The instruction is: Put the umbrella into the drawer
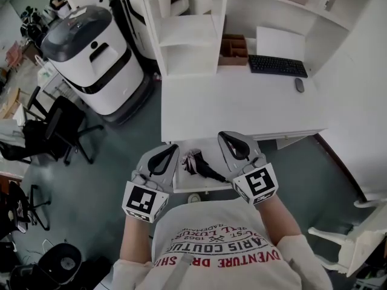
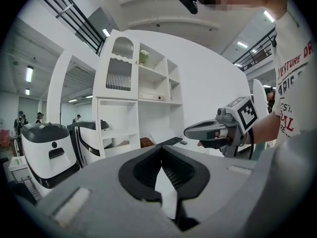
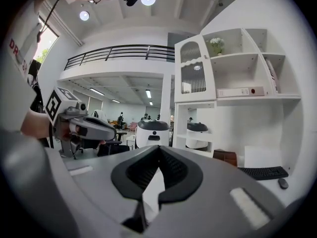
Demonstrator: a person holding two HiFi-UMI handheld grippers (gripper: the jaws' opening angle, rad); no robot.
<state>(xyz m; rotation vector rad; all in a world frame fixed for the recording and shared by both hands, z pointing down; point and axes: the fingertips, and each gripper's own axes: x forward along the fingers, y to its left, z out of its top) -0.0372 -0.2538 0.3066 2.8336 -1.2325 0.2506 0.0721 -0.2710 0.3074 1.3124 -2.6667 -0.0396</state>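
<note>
In the head view a folded dark umbrella (image 1: pixel 201 165) with a pinkish end lies inside the open white drawer (image 1: pixel 181 188) under the desk's front edge. Both grippers are raised above the drawer, one on each side of the umbrella and apart from it. My left gripper (image 1: pixel 173 147) is shut and holds nothing; in its own view its jaws (image 2: pixel 162 148) meet at the tip. My right gripper (image 1: pixel 223 136) is also shut and empty, with its tip (image 3: pixel 159 148) closed. Each gripper view shows the other gripper: the right gripper (image 2: pixel 189 131) and the left gripper (image 3: pixel 113 131).
The white desk (image 1: pixel 242 104) carries a keyboard (image 1: pixel 277 65), a mouse (image 1: pixel 299 84) and a brown box (image 1: pixel 233 50) beside a white shelf unit (image 1: pixel 187 35). A white and black machine (image 1: pixel 97 56) and a black office chair (image 1: pixel 60 128) stand left; a white chair (image 1: pixel 357 234) stands at lower right.
</note>
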